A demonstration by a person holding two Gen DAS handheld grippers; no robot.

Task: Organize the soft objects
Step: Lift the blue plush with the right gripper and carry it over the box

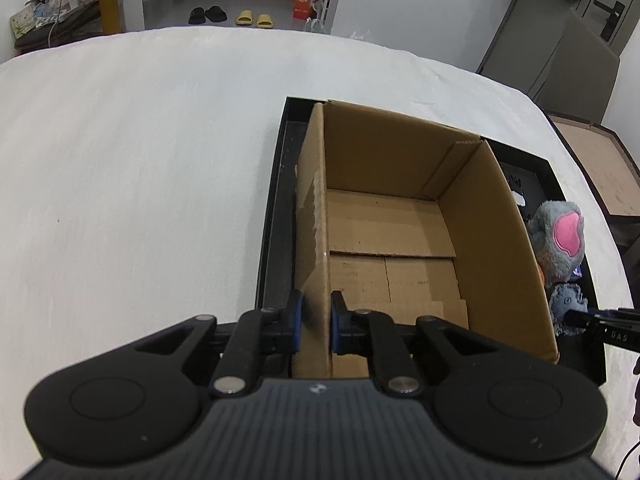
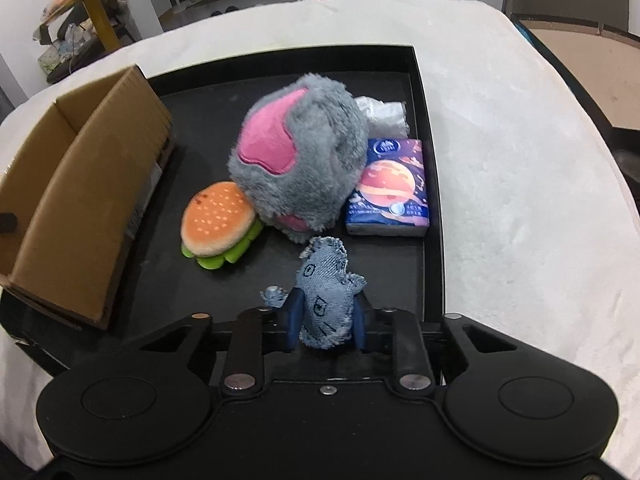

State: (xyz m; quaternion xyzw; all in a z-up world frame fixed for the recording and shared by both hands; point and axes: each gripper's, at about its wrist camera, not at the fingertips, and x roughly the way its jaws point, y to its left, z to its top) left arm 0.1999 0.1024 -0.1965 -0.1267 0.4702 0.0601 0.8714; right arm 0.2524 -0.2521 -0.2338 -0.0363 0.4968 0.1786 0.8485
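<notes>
My left gripper is shut on the left wall of an empty cardboard box that stands in a black tray. My right gripper is shut on a small blue denim toy, held above the tray. On the tray lie a grey and pink plush, a burger plush, a tissue pack with a planet print and a crumpled white bag. The box stands at the tray's left. The grey plush and the denim toy show beyond the box's right wall.
The tray sits on a white cloth-covered round table. Beyond its far edge are slippers on the floor, an orange box and a cluttered shelf. A brown board stands off the right side.
</notes>
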